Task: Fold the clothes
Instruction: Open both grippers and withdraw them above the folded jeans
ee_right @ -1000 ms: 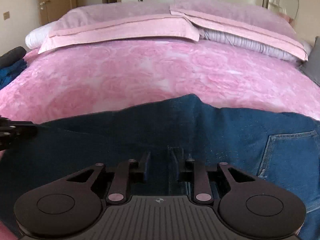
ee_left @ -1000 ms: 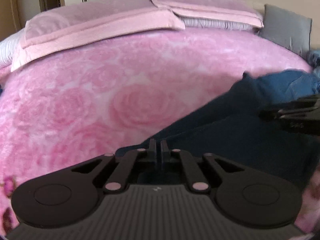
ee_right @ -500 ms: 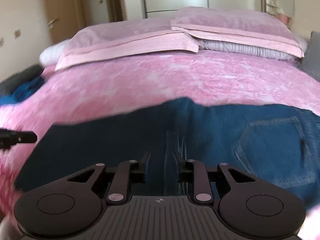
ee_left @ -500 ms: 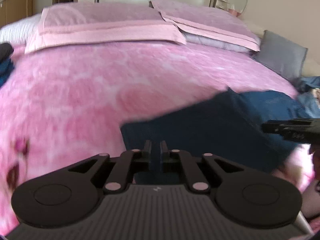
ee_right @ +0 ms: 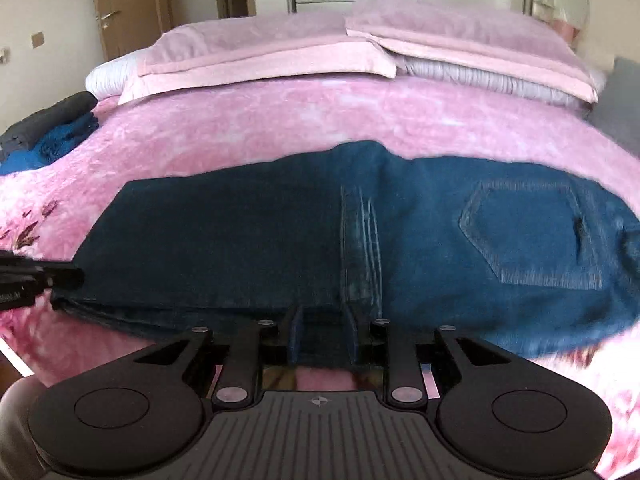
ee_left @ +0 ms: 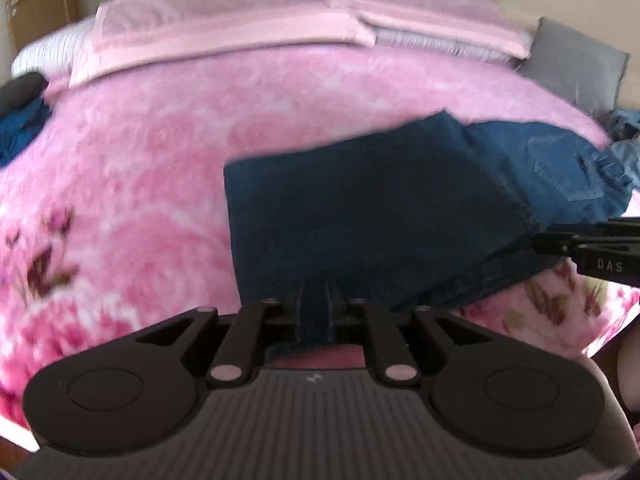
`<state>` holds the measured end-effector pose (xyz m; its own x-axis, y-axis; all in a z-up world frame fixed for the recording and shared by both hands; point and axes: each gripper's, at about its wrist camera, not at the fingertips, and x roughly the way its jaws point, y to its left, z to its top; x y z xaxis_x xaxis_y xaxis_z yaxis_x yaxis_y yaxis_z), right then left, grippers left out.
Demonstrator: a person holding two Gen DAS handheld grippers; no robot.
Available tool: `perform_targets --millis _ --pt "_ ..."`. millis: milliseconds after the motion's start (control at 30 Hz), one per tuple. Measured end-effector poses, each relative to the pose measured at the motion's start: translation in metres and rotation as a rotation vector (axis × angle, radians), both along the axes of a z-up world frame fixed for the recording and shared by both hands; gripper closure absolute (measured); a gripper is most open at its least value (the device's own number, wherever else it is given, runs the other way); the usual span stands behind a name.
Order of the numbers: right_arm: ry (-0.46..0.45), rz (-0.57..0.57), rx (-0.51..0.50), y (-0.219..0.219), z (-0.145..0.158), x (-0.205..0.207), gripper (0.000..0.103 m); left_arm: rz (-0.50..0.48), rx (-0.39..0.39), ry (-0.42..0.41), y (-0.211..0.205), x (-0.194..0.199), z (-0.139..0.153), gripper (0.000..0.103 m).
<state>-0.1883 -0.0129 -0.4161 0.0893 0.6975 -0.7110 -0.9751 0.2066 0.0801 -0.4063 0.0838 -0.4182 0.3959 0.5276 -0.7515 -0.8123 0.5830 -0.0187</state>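
Pink rose-patterned plush blanket (ee_right: 248,128) covers the bed, with two pink pillows (ee_right: 260,54) stacked at the headboard end and a grey cushion (ee_left: 576,64) at the right edge. Across the near part of the blanket lie the dark blue denim jeans (ee_right: 248,248), folded so the legs lie doubled over; the back pocket with pale stitching (ee_right: 528,232) faces up on the right.

A second ago the jeans spread wider and ran off the left wrist view's right edge as a sloping sheet. Now the fold has been drawn across and its squared left end sits in plain sight on the blanket. Both views have also swung, so more of the room's left side shows, including the folded dark clothes (ee_right: 52,128) at the bed's far left.

The left hand-held gripper (ee_left: 316,304) has a strip of denim between its fingers, and its jaws are opening: the gap is clearly wider than a second ago, when they were pinched tight. The right hand-held gripper (ee_right: 322,332) stays clamped on the thick near edge of the jeans, its gap unchanged. Each gripper's tip shows at the edge of the other's view, beside the jeans.
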Motion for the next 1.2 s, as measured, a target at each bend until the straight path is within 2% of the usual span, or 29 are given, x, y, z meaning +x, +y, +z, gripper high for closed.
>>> perform_targets --millis 33,100,167,267,500,933,1200 --pt "0.013 -0.005 -0.017 0.001 -0.009 0.001 0.077 0.007 0.009 0.016 -0.002 0.003 0.0 0.092" --pt "-0.009 0.003 0.009 0.001 -0.016 -0.001 0.077 0.022 0.02 0.045 -0.007 0.008 0.003 0.092" --pt "-0.008 -0.017 -0.009 0.001 -0.004 -0.005 0.077 0.037 0.021 0.068 -0.012 0.011 0.013 0.089" --pt "0.05 -0.018 0.009 -0.009 0.009 -0.007 0.077 0.053 -0.001 0.079 -0.022 0.011 0.021 0.084" --pt "0.111 -0.075 -0.063 -0.038 0.003 -0.013 0.076 0.057 -0.027 0.112 -0.051 0.01 0.023 0.078" --pt "0.118 -0.058 -0.012 -0.071 0.027 -0.035 0.075 0.061 0.046 0.098 -0.09 -0.005 0.05 0.075" --pt "0.131 -0.063 0.014 -0.084 0.033 -0.032 0.074 0.068 0.058 0.107 -0.097 -0.005 0.05 0.074"
